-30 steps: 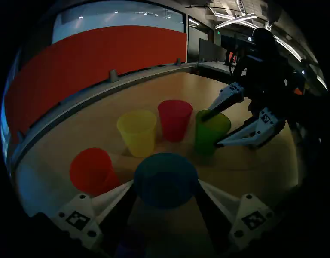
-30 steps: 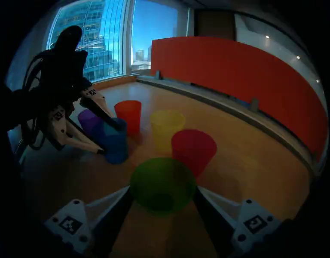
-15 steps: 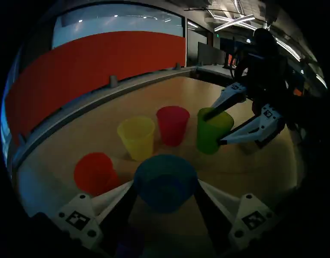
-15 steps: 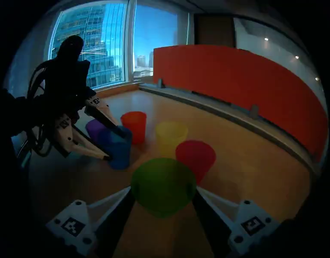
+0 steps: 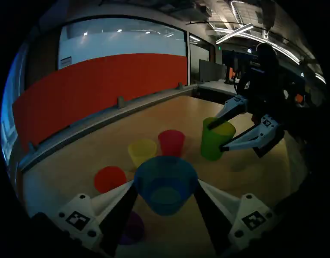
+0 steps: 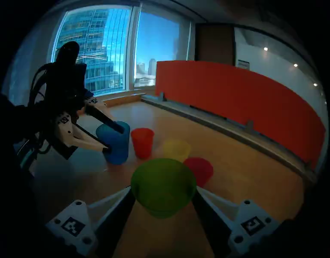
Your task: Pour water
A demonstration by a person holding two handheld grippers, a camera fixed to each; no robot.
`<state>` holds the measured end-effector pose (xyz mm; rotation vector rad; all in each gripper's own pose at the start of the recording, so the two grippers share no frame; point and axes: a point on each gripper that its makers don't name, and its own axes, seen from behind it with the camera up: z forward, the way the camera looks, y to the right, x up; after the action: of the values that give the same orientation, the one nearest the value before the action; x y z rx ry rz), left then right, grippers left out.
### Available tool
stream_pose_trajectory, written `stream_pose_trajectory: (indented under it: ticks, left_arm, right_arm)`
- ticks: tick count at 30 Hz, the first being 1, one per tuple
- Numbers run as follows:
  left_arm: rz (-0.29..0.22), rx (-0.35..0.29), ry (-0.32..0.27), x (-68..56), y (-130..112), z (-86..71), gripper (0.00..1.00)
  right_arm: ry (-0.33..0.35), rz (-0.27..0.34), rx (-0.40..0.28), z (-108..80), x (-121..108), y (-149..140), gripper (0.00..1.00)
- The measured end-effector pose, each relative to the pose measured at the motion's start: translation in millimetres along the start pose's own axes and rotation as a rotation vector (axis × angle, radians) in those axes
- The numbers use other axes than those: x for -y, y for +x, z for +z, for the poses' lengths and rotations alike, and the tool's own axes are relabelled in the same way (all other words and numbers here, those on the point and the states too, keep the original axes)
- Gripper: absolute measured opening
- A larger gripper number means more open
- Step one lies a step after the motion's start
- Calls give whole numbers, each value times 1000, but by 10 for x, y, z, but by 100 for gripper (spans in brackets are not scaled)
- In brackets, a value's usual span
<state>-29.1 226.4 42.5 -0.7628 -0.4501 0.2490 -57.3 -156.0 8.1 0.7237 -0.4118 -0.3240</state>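
Right gripper view: green cup (image 6: 163, 187) over wooden table (image 6: 251, 180); red partition (image 6: 251, 99), windows (image 6: 92, 56).

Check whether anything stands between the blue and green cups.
Nothing visible does. Left tongs hold the blue cup, right tongs the green cup; the red cup, yellow cup and orange cup stand lower, on the table.

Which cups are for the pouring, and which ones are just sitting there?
For the pouring: blue cup, held in the left gripper; green cup, held in the right gripper.

Just sitting there: red cup, yellow cup, orange cup, purple cup.
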Motion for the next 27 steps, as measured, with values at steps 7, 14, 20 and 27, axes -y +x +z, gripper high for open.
stream_pose_trajectory:
  ticks: [7, 14, 20, 27]
  left_arm:
    - [-11, -62, 20, 7, 180, -263, 86]
    - [1, -104, 38, 4, 256, -453, 86]
    - [-11, -159, 26, -43, 357, -567, 86]
    - [-34, -227, 24, -51, 474, -677, 86]
  right_arm:
    - [-17, -4, -46, -154, 82, 164, 90]
    - [-30, 8, -102, -252, 154, 314, 90]
    - [-29, 17, -148, -290, 224, 437, 90]
    - [-30, 36, -203, -319, 258, 590, 90]
